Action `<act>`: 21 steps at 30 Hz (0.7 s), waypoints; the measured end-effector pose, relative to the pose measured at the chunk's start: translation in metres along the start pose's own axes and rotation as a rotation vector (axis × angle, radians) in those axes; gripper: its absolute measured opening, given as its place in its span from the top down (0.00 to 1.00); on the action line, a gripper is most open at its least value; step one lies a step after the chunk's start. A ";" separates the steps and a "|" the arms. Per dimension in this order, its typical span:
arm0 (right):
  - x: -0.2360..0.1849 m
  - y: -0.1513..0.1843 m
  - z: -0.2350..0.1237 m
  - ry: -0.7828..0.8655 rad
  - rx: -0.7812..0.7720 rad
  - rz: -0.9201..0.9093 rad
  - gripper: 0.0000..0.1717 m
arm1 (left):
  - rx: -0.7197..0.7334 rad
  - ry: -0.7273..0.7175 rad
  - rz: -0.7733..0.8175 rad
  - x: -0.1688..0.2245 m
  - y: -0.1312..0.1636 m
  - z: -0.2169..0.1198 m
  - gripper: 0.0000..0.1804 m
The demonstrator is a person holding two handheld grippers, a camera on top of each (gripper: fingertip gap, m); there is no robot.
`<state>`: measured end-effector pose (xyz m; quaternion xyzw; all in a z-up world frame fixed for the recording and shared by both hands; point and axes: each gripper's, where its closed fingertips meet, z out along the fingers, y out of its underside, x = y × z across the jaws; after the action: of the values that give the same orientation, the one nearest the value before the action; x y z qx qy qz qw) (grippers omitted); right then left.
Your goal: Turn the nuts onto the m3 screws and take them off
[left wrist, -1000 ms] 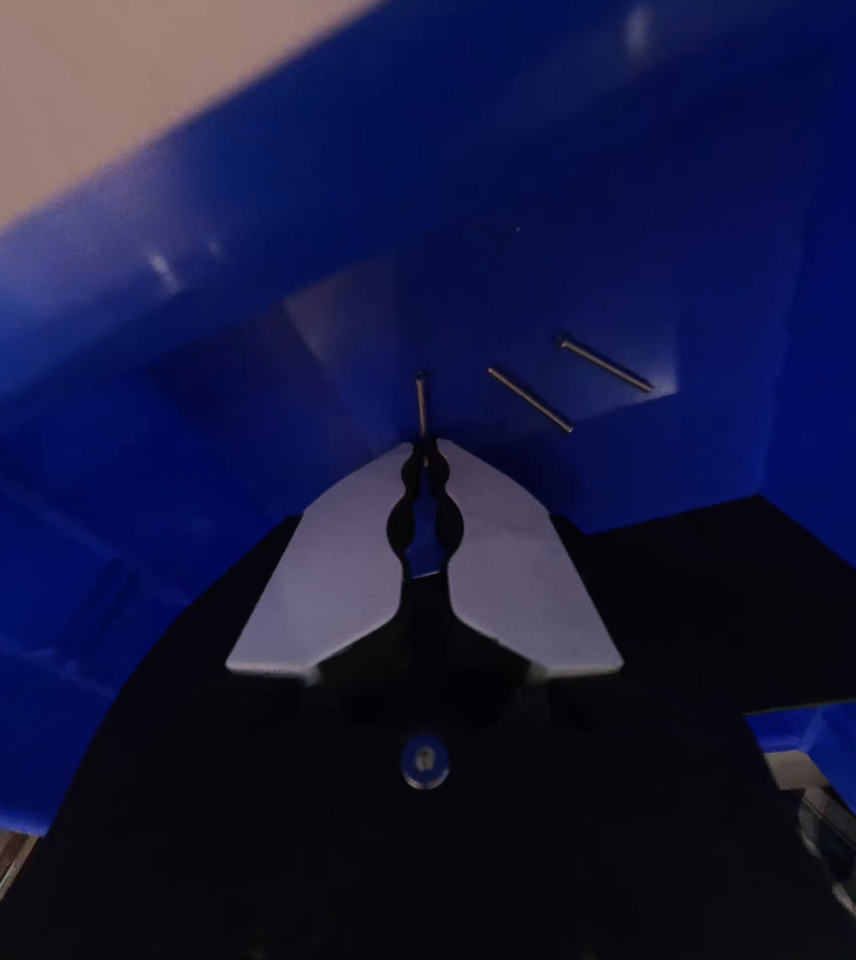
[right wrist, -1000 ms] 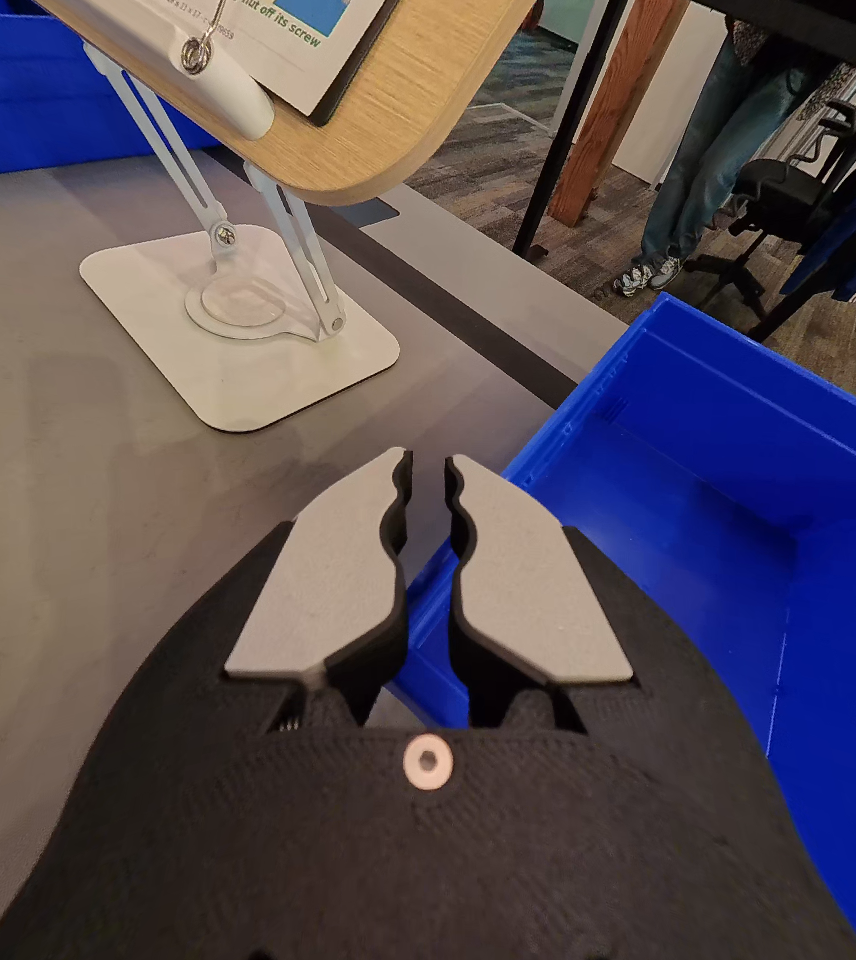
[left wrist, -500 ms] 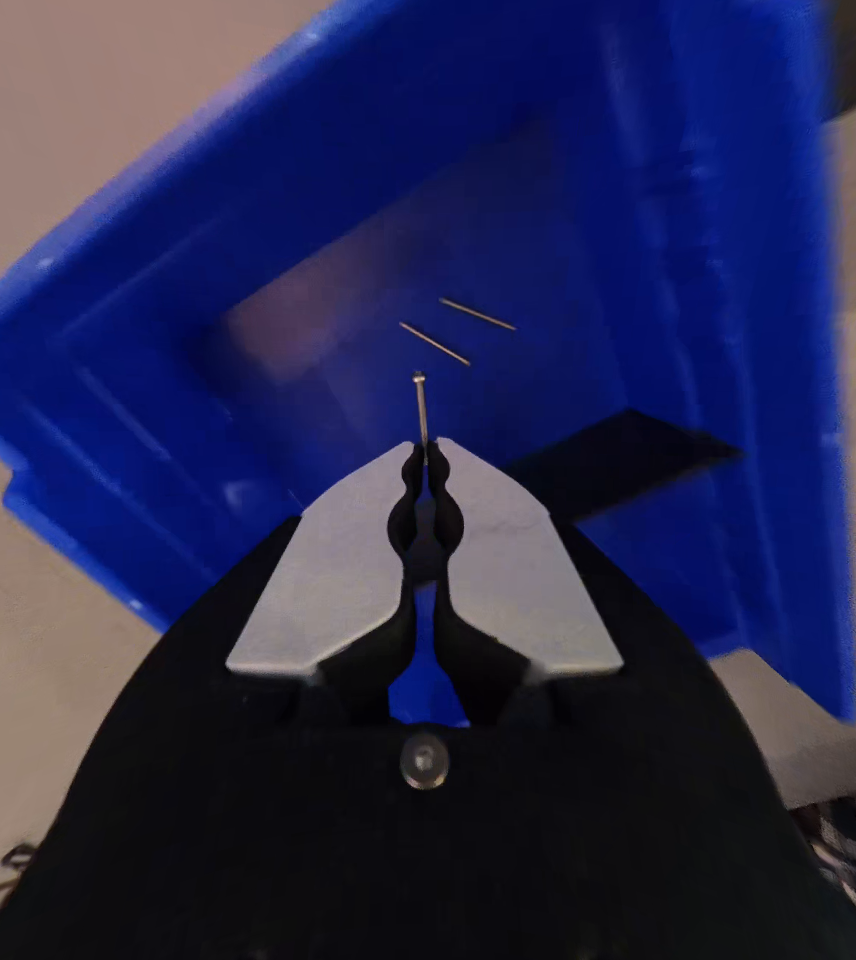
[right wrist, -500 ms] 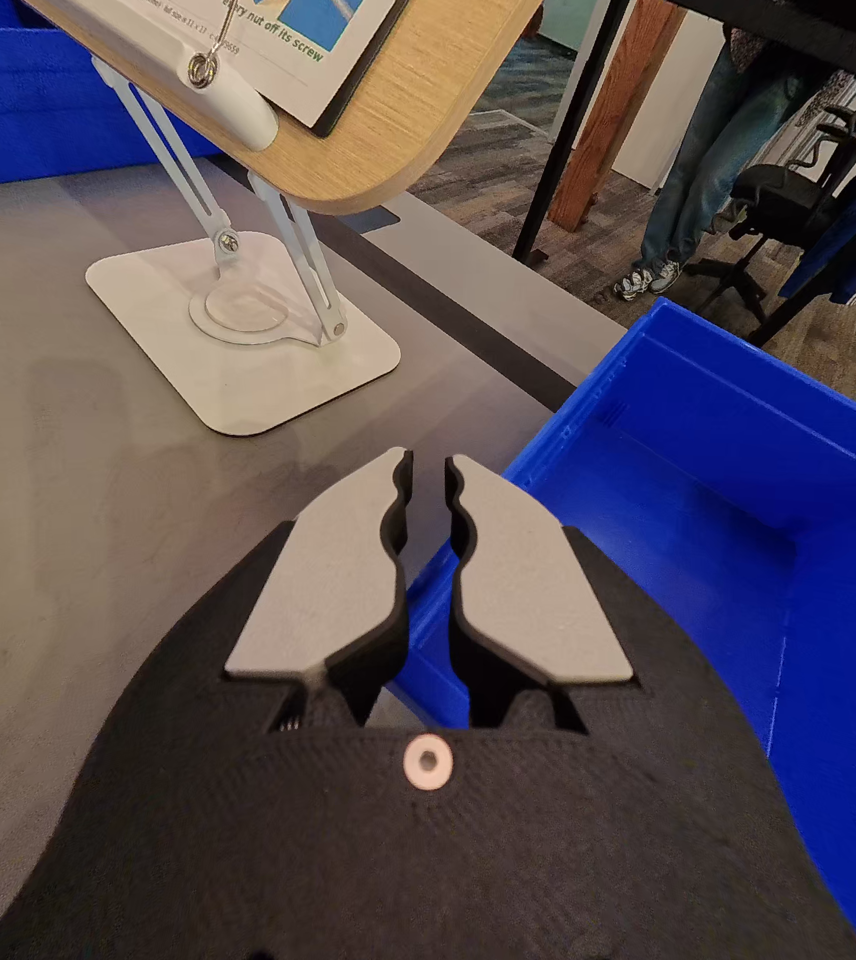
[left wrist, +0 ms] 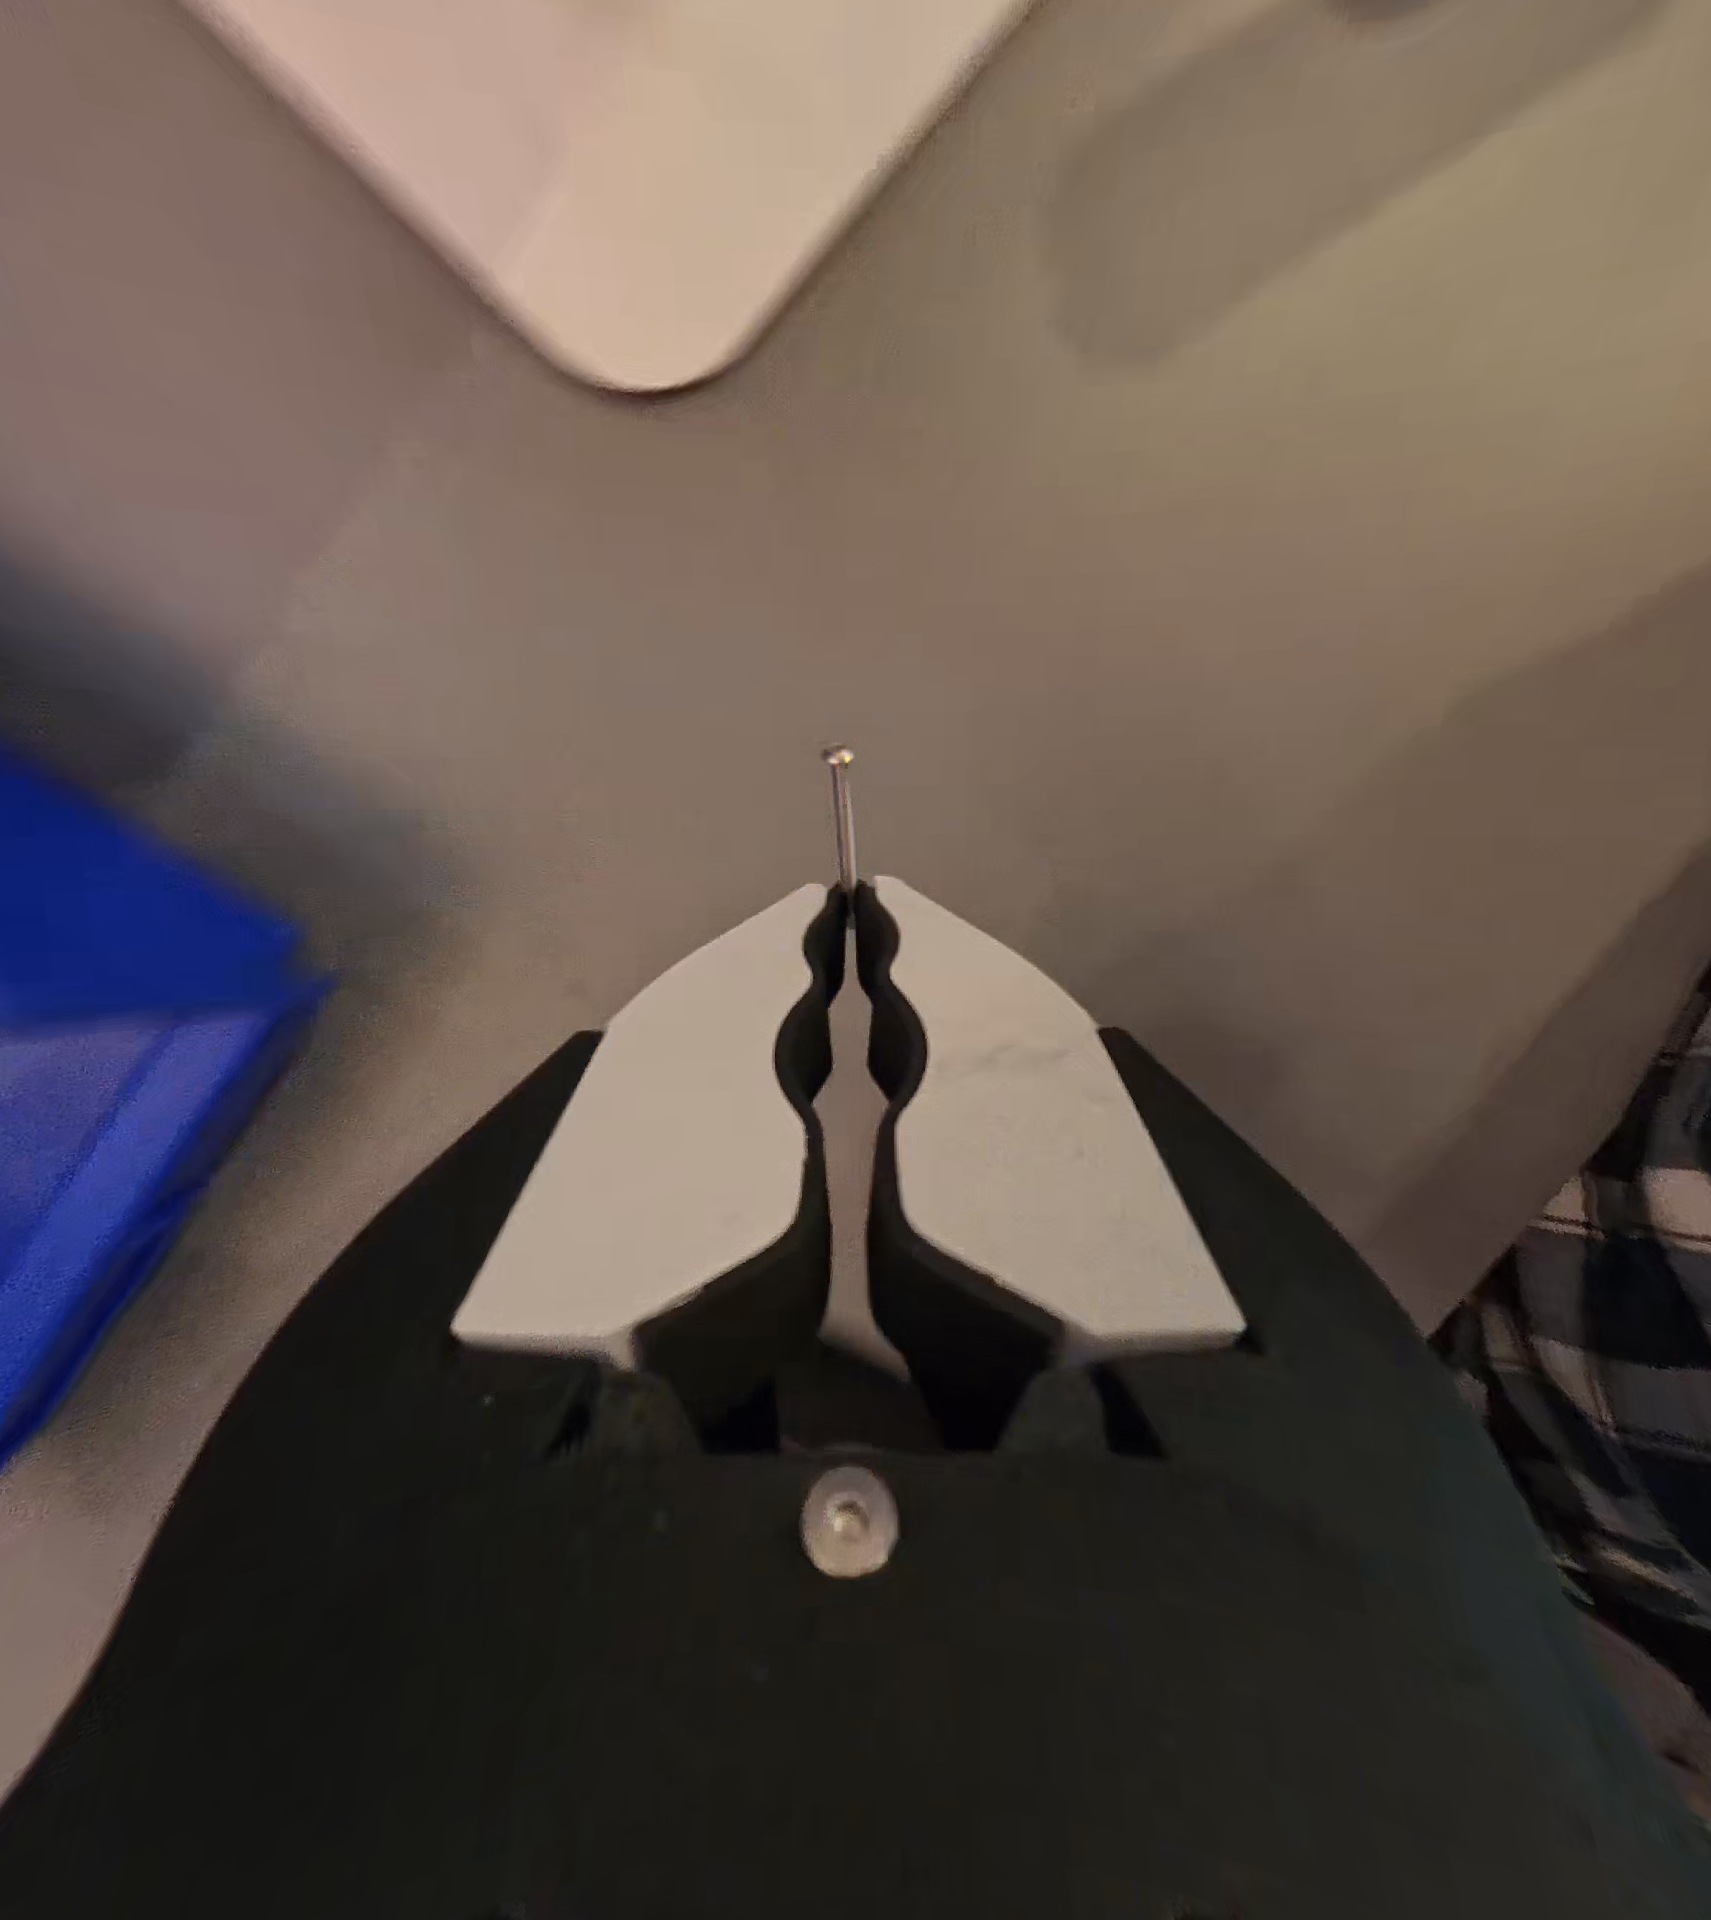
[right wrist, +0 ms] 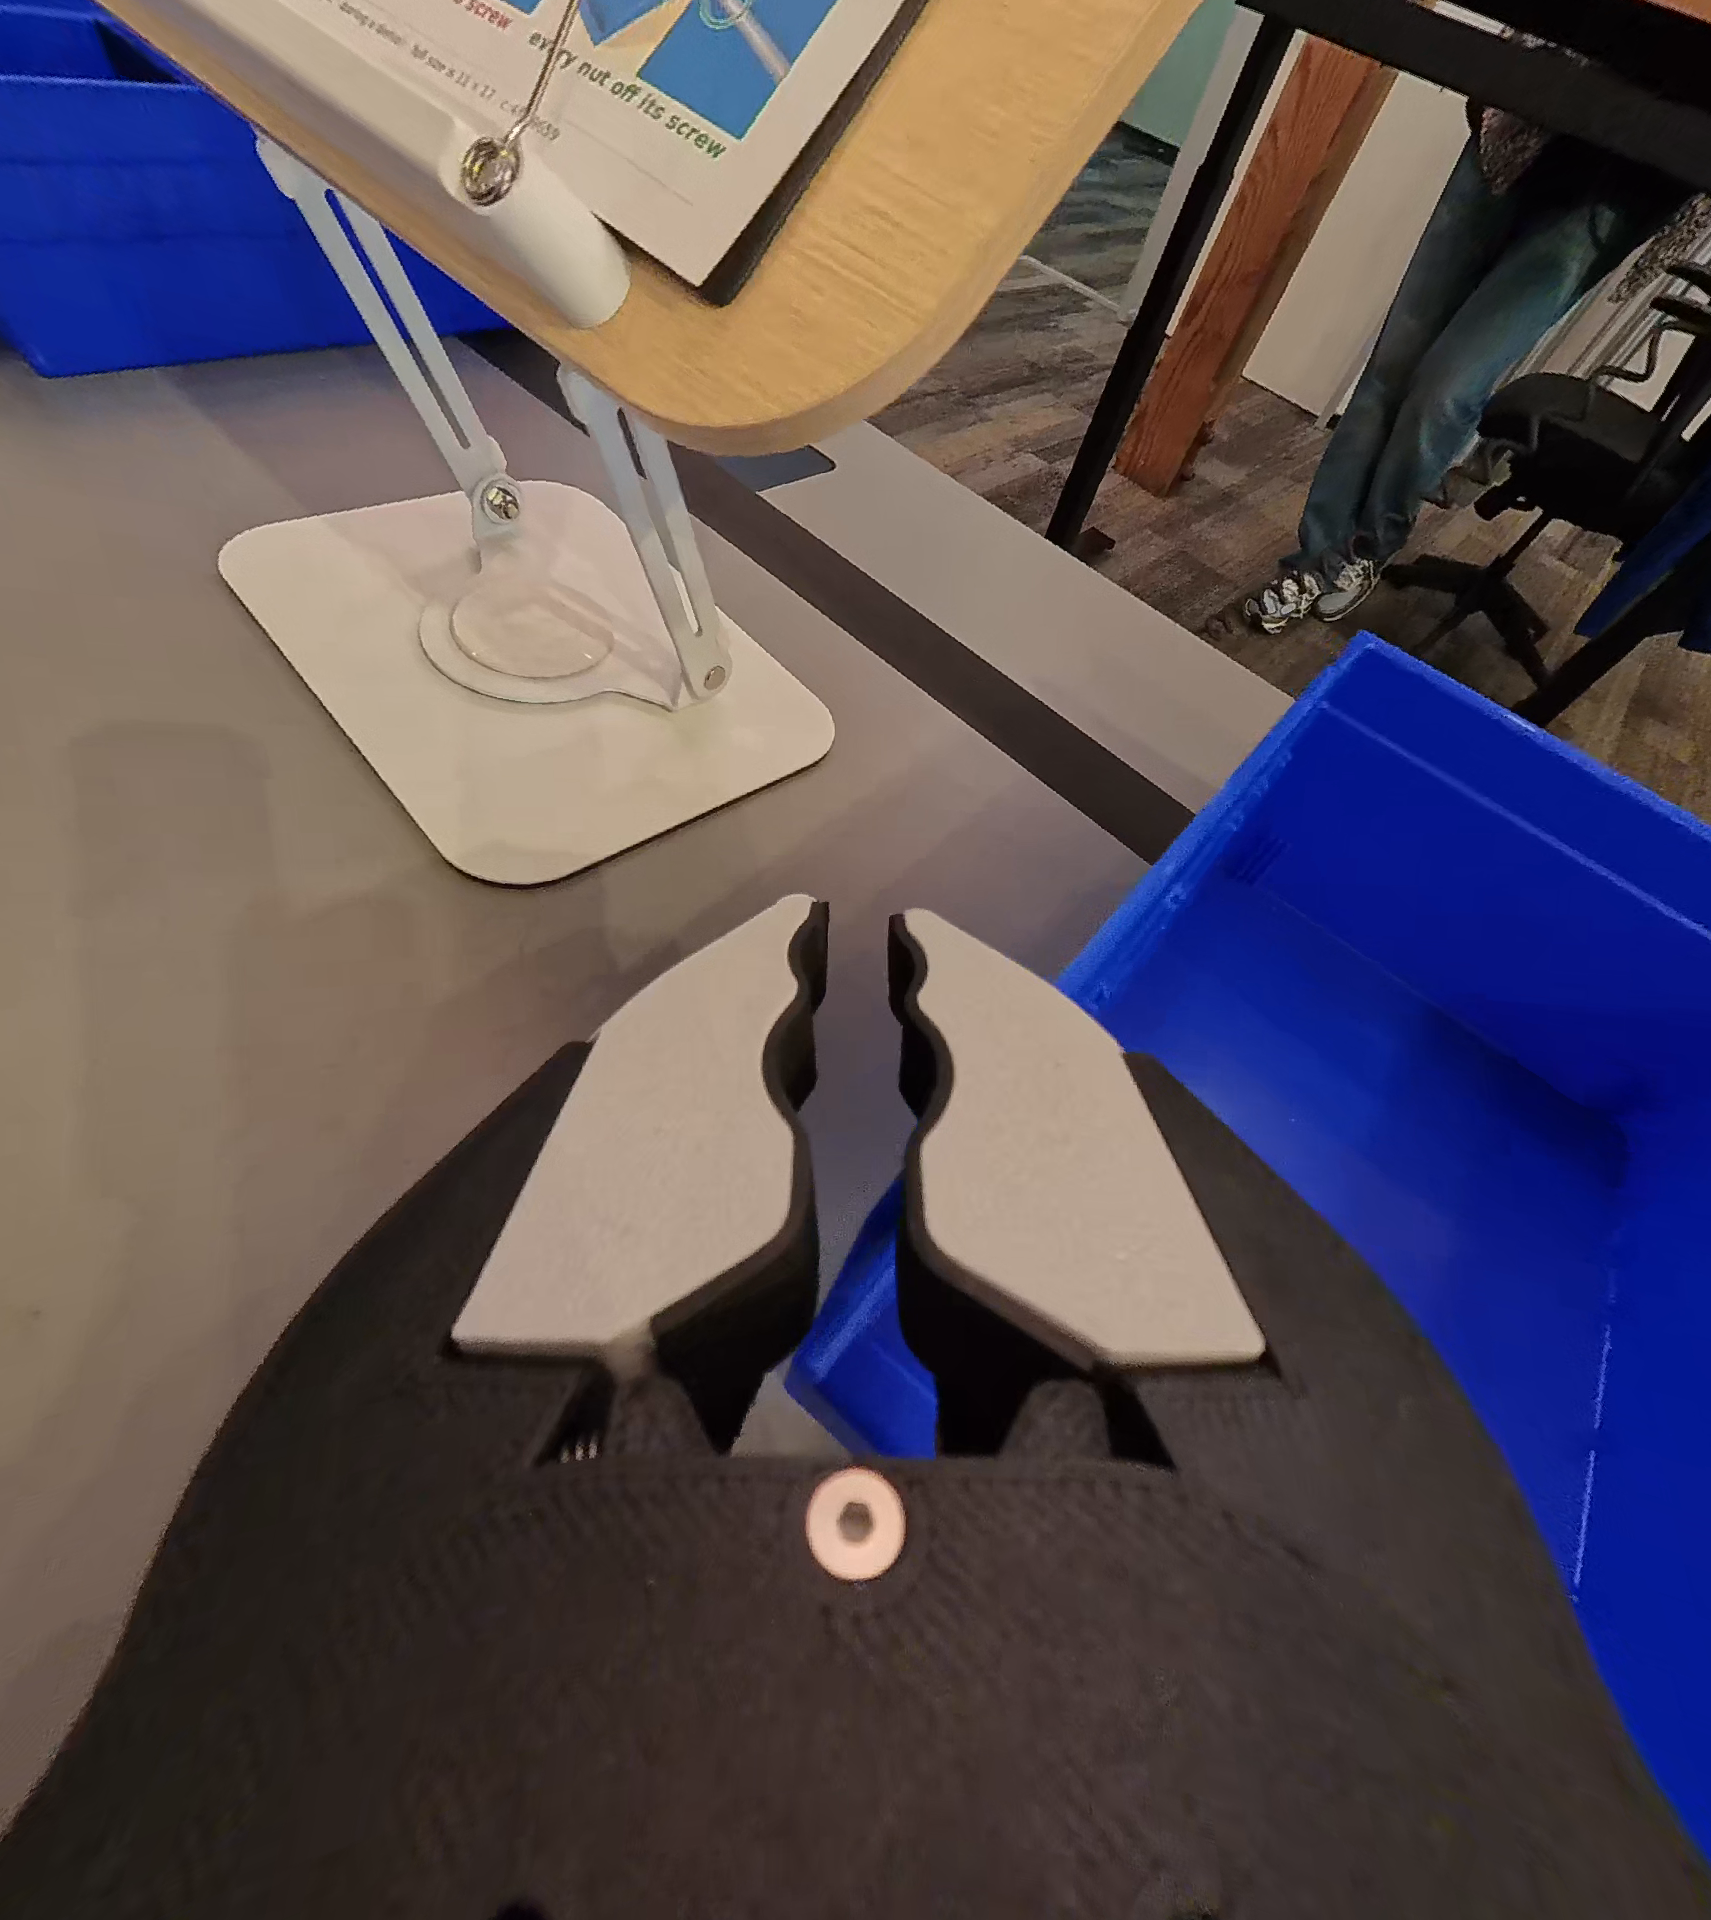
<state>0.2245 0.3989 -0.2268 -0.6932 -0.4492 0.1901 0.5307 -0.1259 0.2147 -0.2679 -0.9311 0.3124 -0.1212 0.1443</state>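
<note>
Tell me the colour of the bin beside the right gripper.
Blue bin, clearest in the right wrist view.

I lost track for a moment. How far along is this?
Done: a thin metal pin is out of the blue bin, pinched in the left gripper over the grey table. The right gripper is open with nothing in it. What is left cannot be told.
</note>
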 end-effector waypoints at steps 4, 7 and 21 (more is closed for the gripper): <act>-0.002 0.007 0.006 0.004 -0.022 -0.024 0.93 | 0.020 0.078 0.114 0.059 -0.011 0.054 0.99; 0.001 0.009 0.006 0.011 -0.018 -0.023 0.94 | -0.041 0.047 0.209 0.075 -0.014 0.080 0.99; 0.008 0.012 0.004 0.031 -0.026 -0.015 0.94 | -0.067 0.119 0.214 0.092 -0.014 0.092 0.84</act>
<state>0.2314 0.4075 -0.2373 -0.6994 -0.4486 0.1694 0.5300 -0.0176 0.1859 -0.3364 -0.8879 0.4219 -0.1495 0.1063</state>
